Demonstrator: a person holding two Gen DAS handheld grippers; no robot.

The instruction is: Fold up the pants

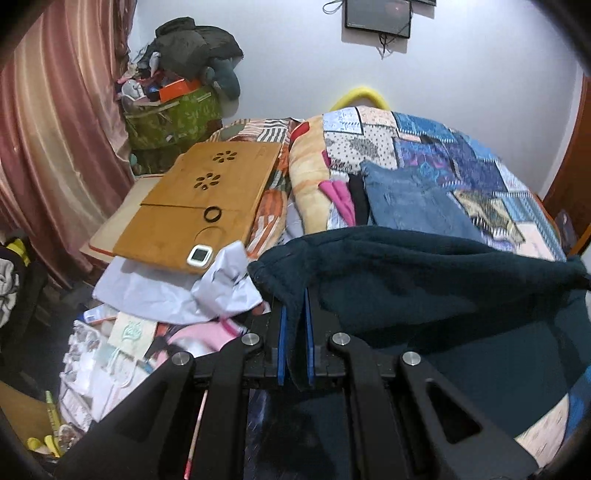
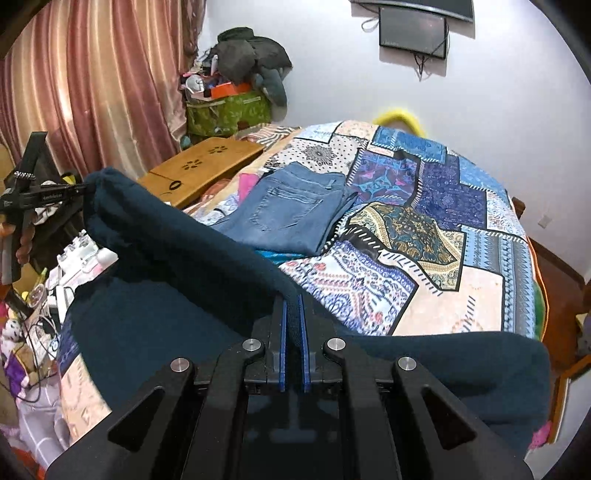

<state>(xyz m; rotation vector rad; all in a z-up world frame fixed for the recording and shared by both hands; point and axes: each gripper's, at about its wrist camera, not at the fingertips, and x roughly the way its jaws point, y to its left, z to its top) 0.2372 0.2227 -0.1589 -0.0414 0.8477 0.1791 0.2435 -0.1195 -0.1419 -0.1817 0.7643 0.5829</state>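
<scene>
Both claws are clamped on the dark teal fleece pants (image 2: pixel 192 258): the left gripper (image 1: pixel 295 325) pinches one corner, the right gripper (image 2: pixel 293 321) the other, so the top edge stretches between them. Just beyond the raised fabric, folded jeans (image 2: pixel 291 206) lie on the patchwork bedspread (image 2: pixel 443 236).

Two grippers show, the left gripper (image 1: pixel 295 314) and the right gripper (image 2: pixel 293 321), each closed on the one pair of dark teal fleece pants (image 2: pixel 192 251). One folded pair of blue jeans (image 2: pixel 291 206) lies on one patchwork quilt (image 2: pixel 436 229), and one wooden lap tray (image 1: pixel 199 199) carries one black ring (image 1: pixel 212 214) and one small white device (image 1: pixel 199 254). One pink curtain (image 2: pixel 92 85), one green bag (image 2: pixel 229 110) and one dark wall screen (image 1: pixel 378 16) complete the count.
</scene>
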